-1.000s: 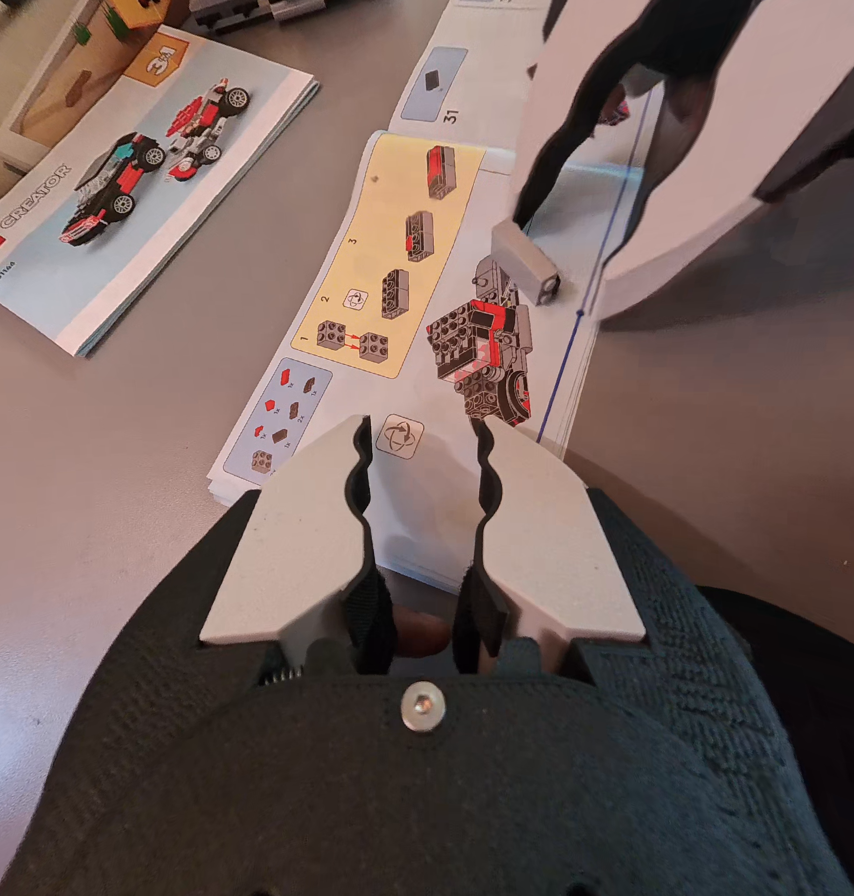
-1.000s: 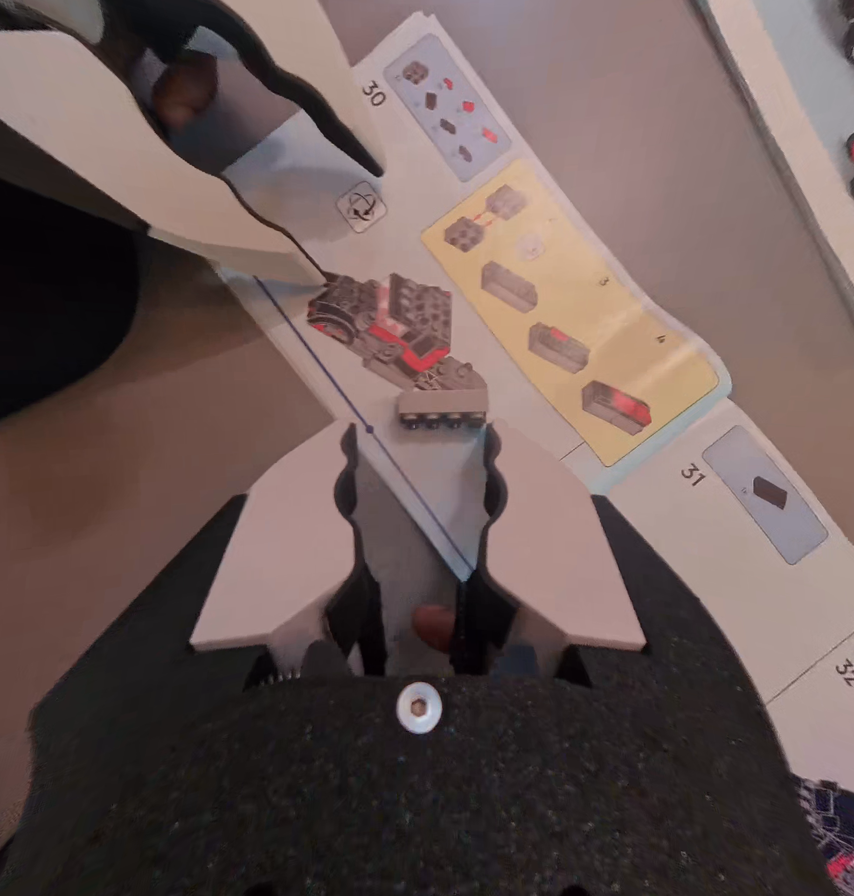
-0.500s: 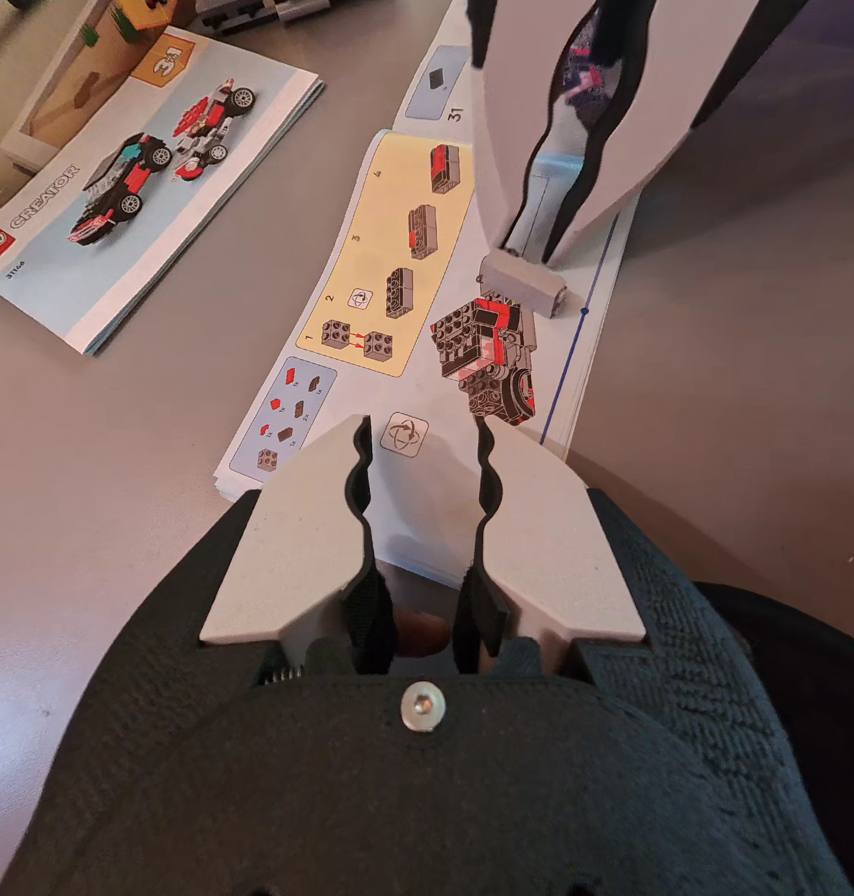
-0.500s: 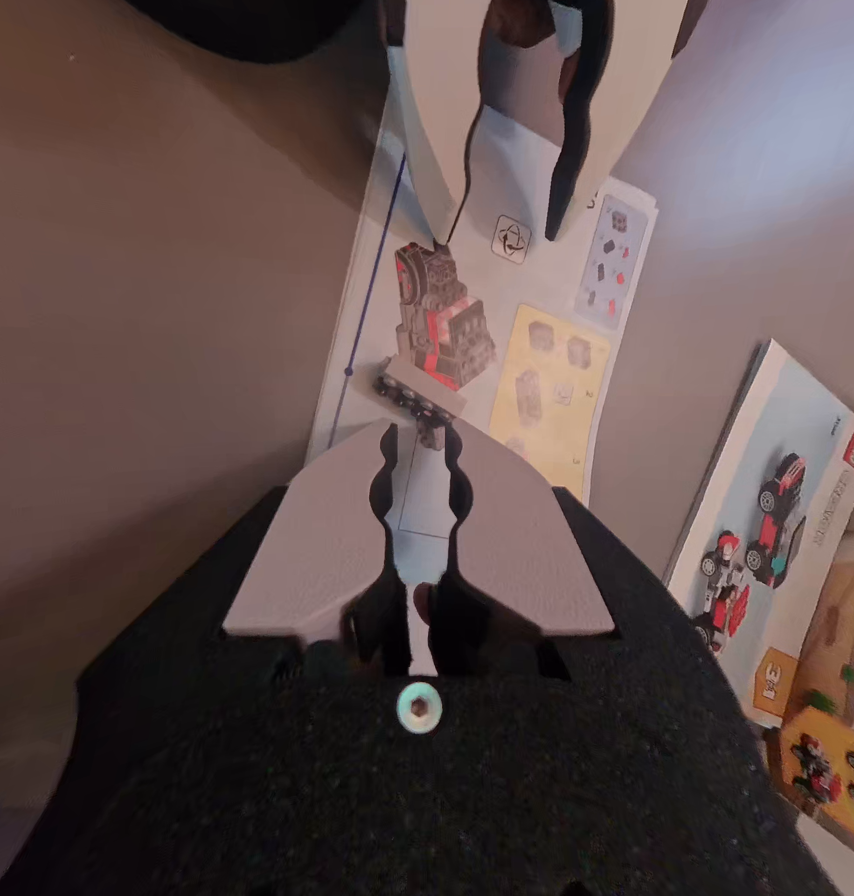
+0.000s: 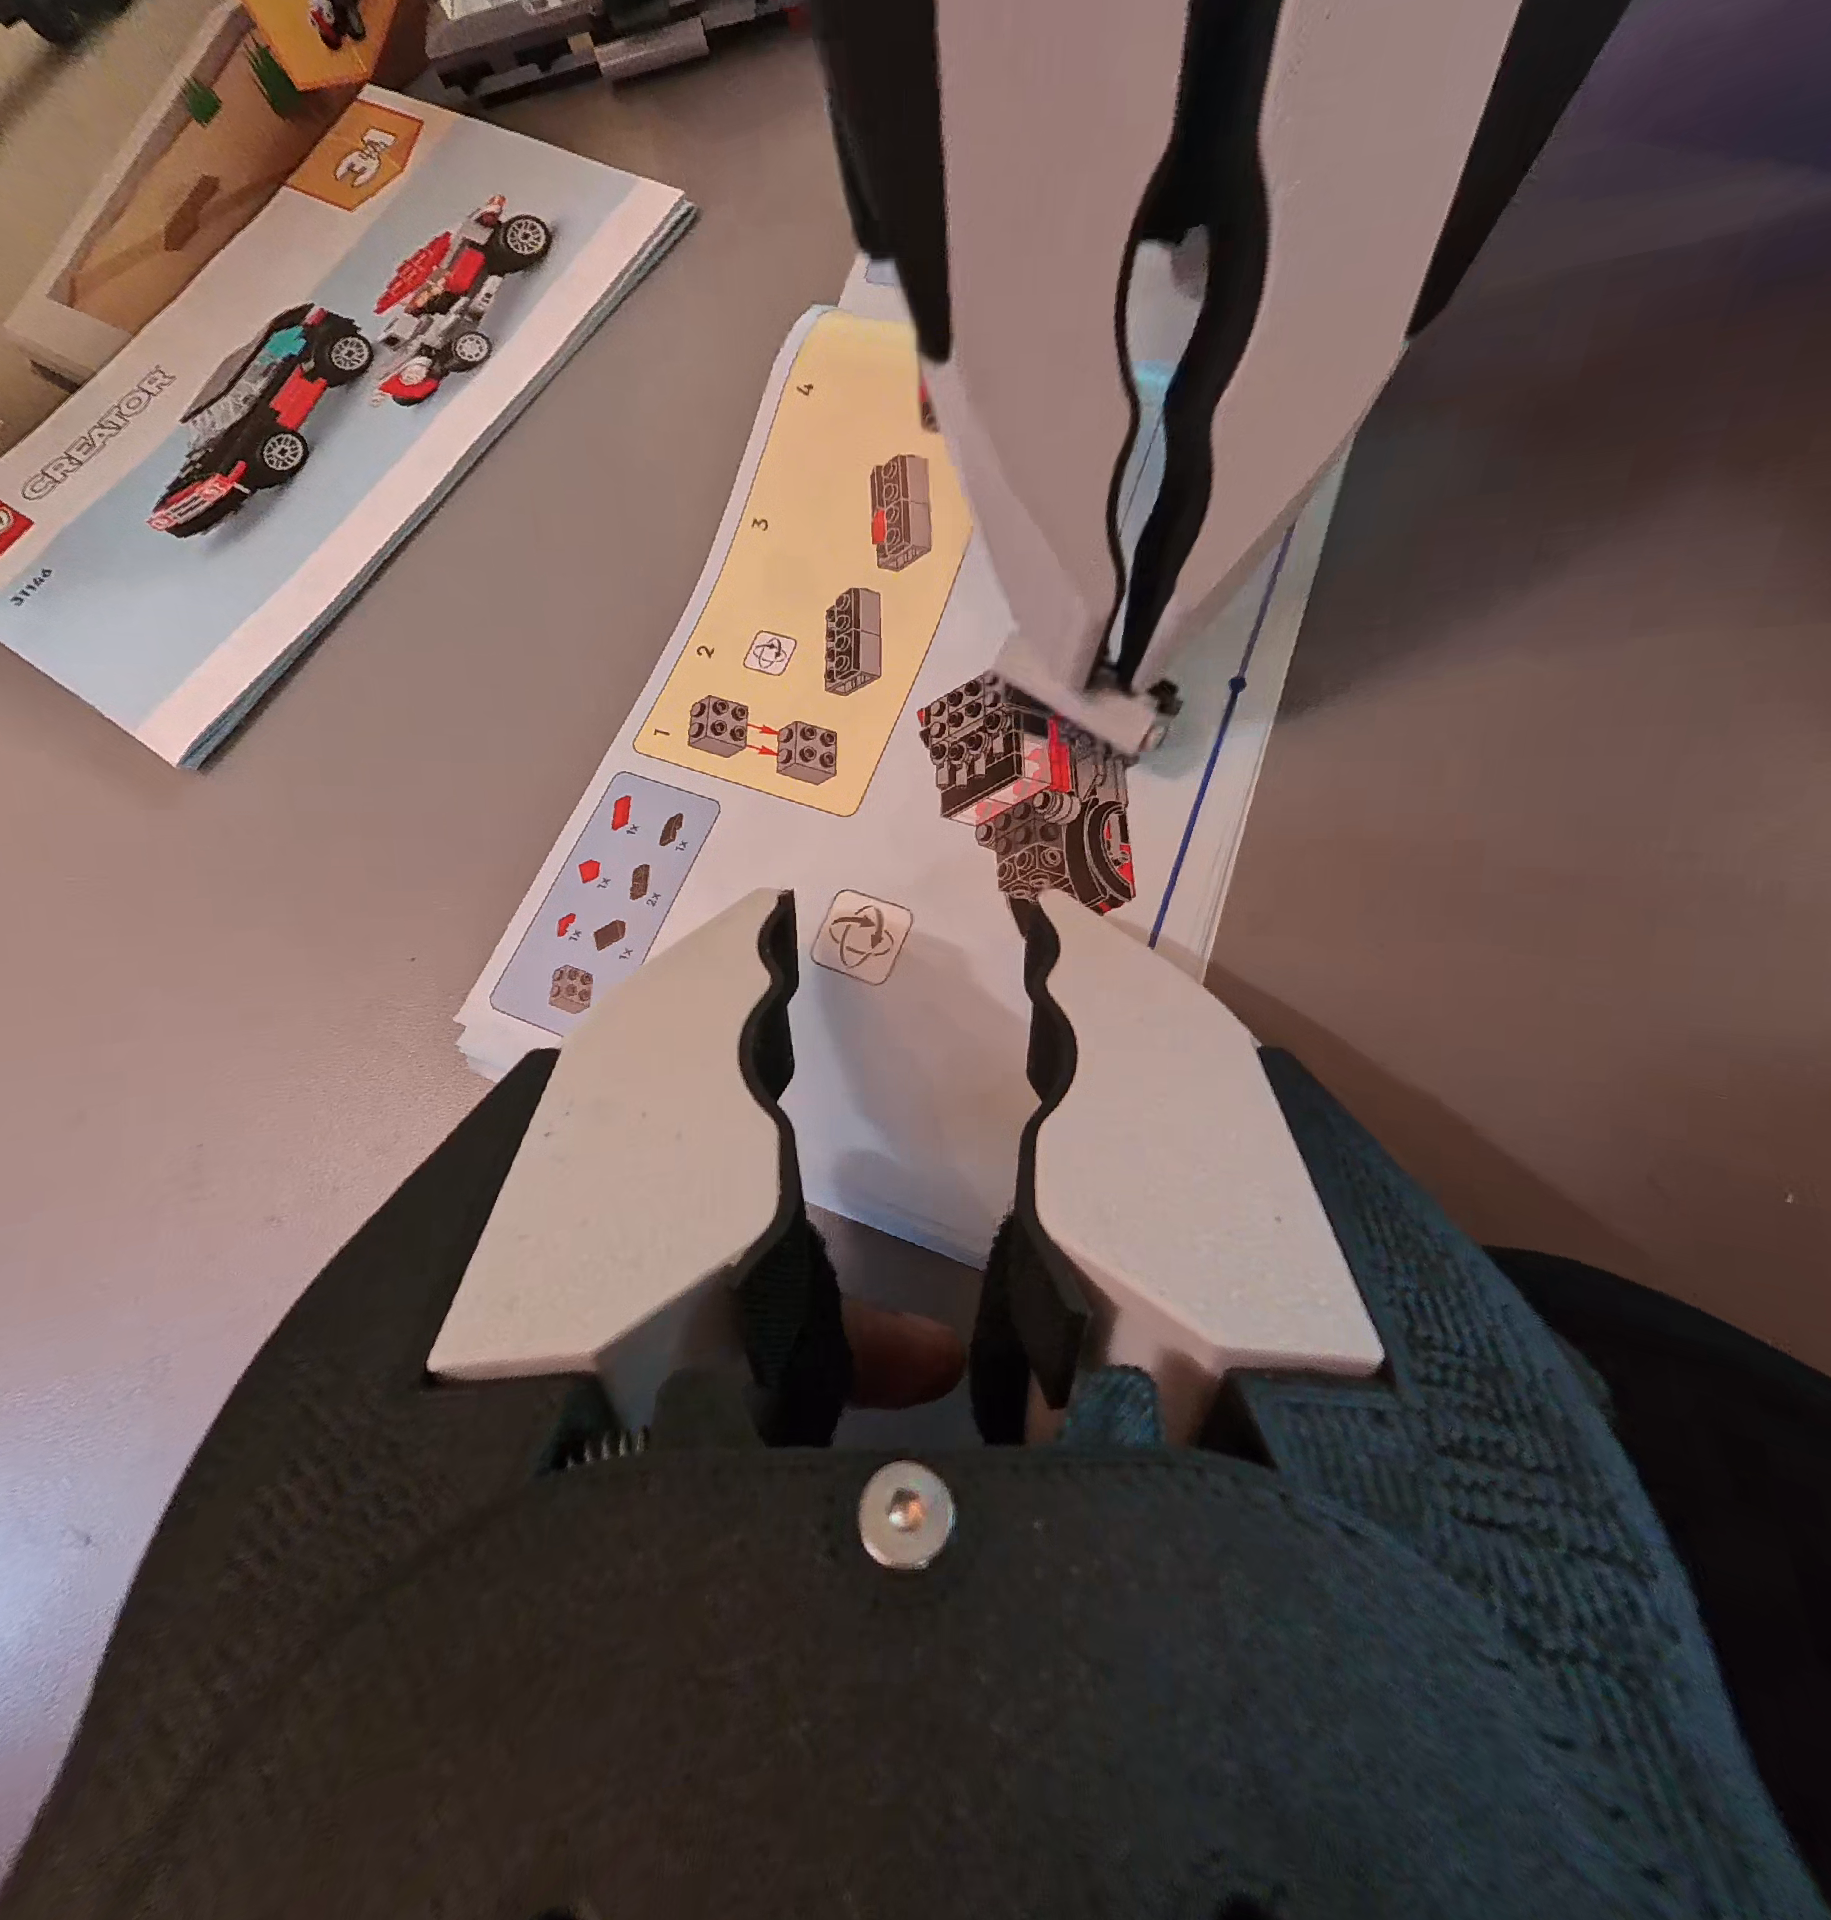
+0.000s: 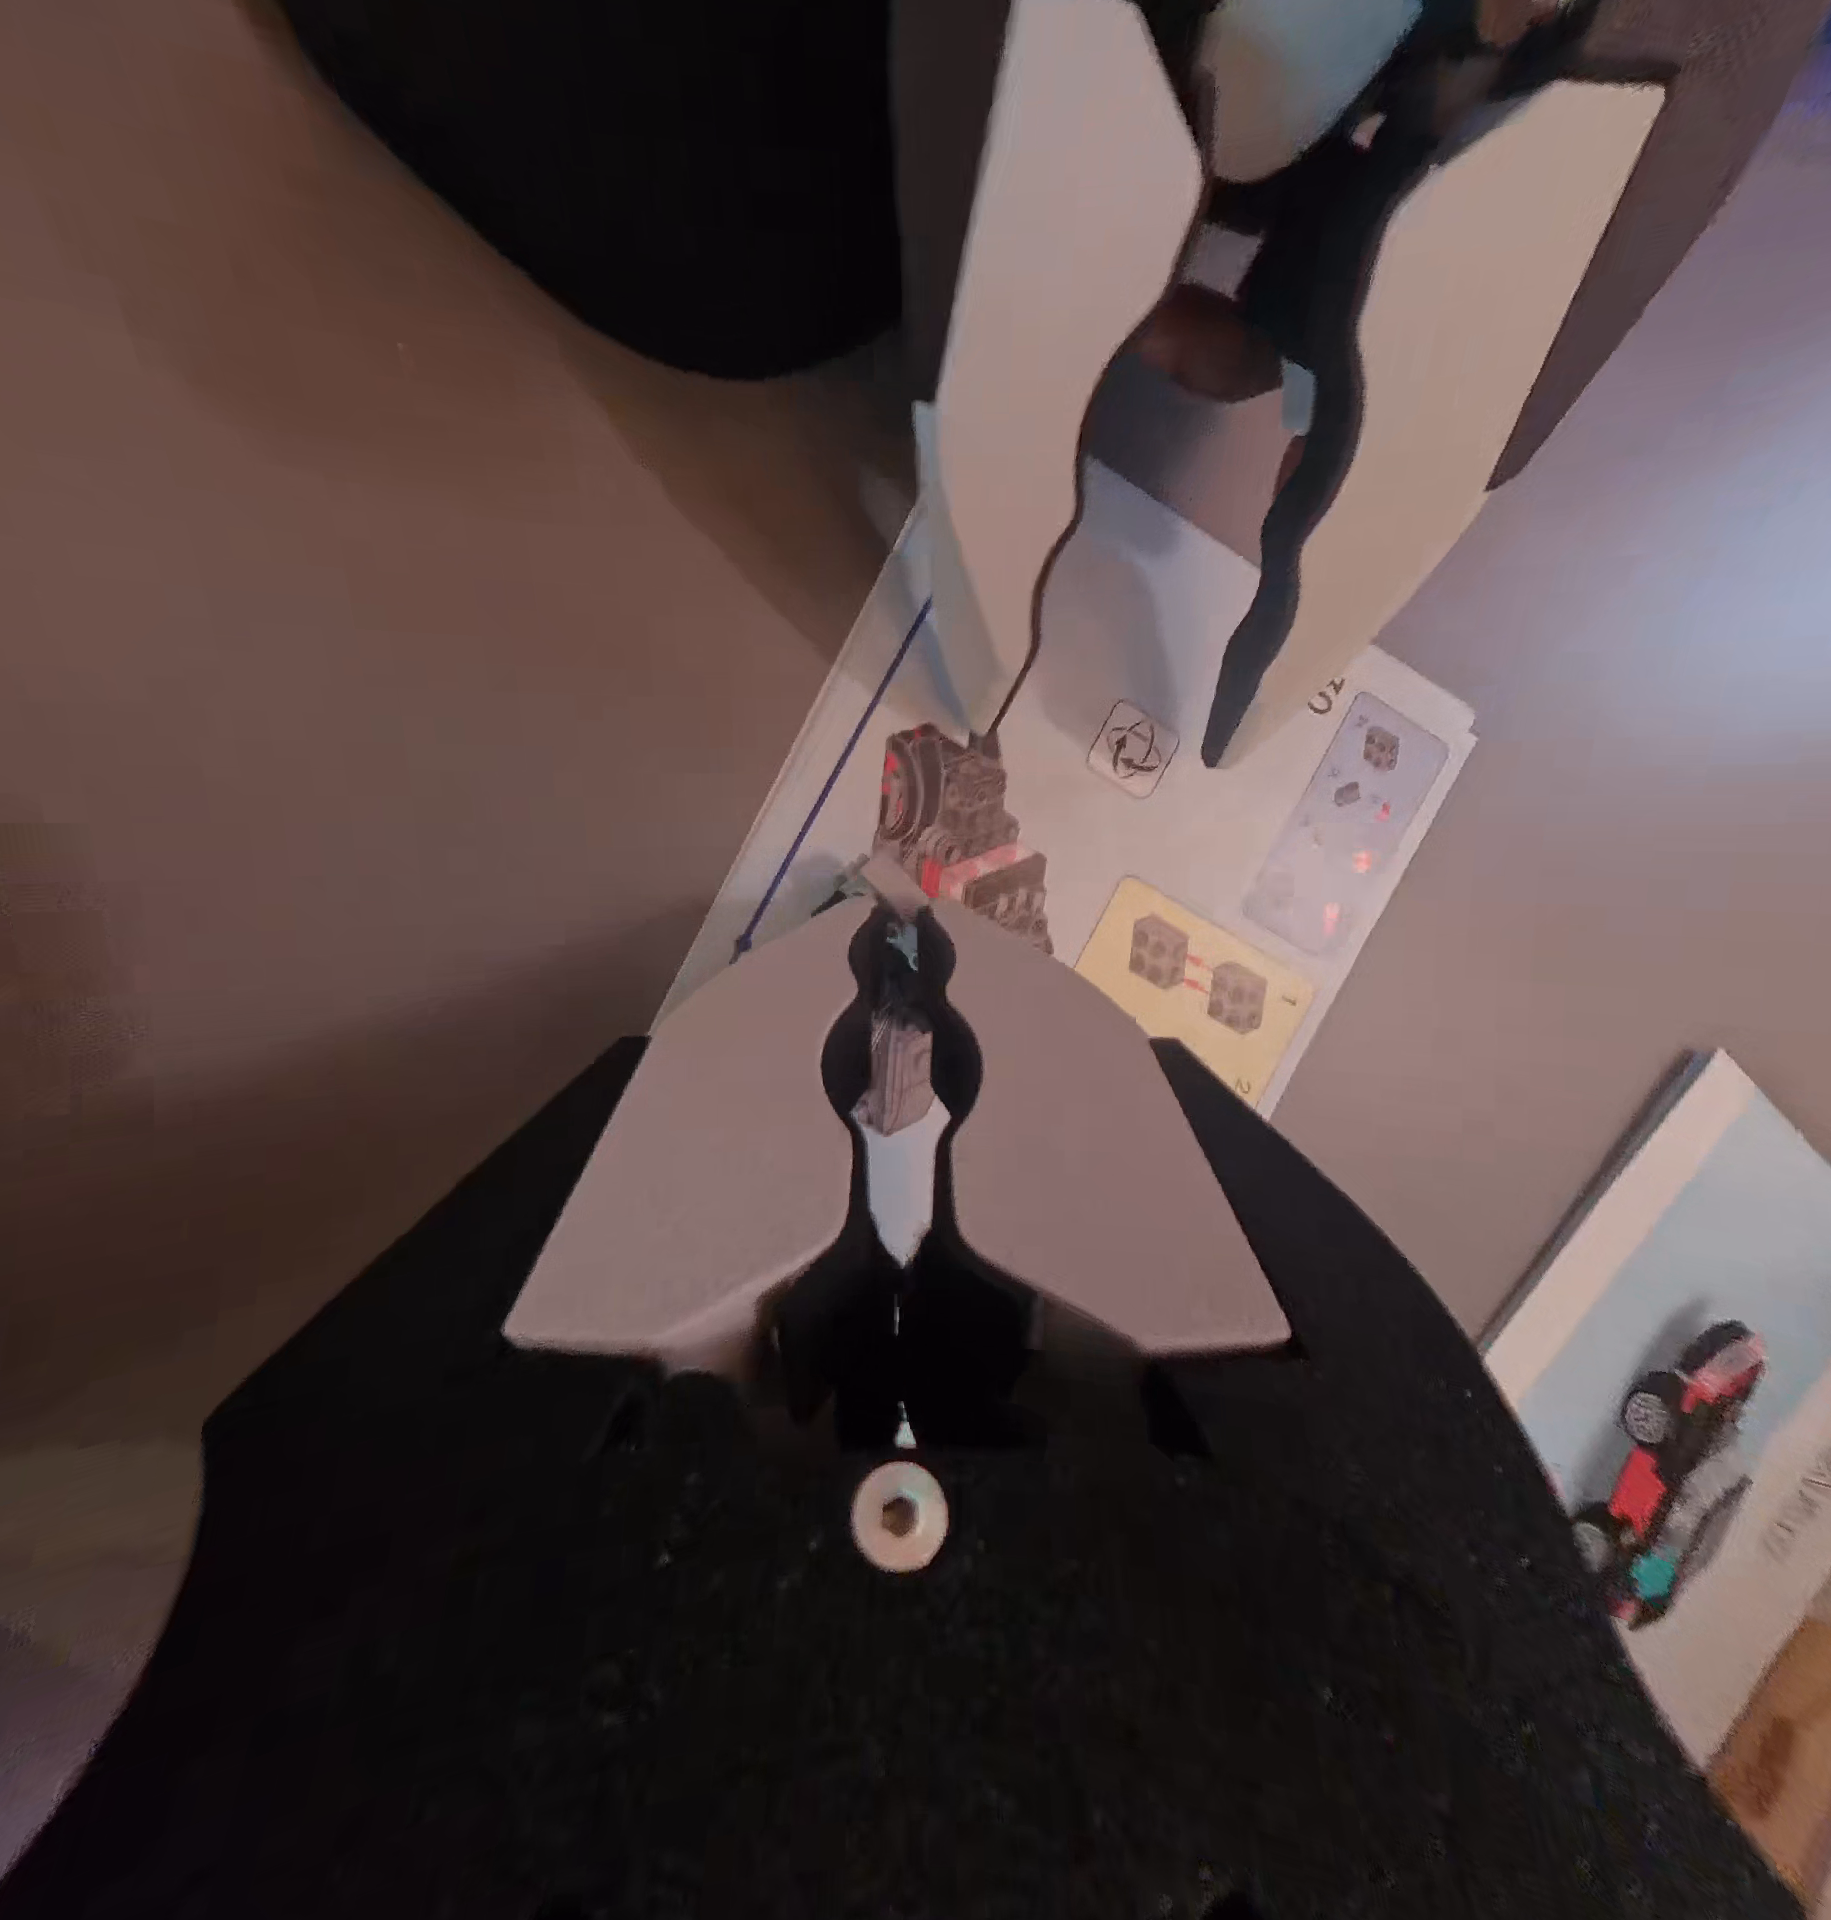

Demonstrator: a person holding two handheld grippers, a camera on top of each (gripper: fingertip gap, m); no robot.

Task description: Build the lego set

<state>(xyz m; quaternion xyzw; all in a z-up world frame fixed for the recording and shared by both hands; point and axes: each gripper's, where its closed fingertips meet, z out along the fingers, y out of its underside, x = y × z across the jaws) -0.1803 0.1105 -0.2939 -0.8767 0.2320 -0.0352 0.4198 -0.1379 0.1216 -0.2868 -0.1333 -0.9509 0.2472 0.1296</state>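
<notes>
We are holding the left gripper (image 5: 906, 909) low over the near end of the open booklet (image 5: 890, 1049), its jaws standing wide apart with nothing between them; only the white page and a small round-arrow symbol are showing in the gap. The right fingertip of this gripper is sitting just beside the printed picture of a black-and-red model on the page, though we cannot tell whether it is touching the paper. Farther off in the left wrist view, the right gripper (image 5: 1124, 670) is pointing down at the page from the far side, its jaws drawn nearly together on a small grey brick (image 5: 1098, 712), which is lying at the far edge of that printed model, near the blue line on the right side of the page. In the right wrist view the same gripper (image 6: 903, 914) is showing a narrow wavy slit, and the grey brick (image 6: 895, 1075) is sitting inside it, with part of it peeking out beyond the tips; whether the brick is resting on the paper or lifted is not clear to us. A second booklet (image 5: 298, 416) with cars on its cover is lying on the grey table (image 5: 215, 935) to the far left, well apart from both grippers.
</notes>
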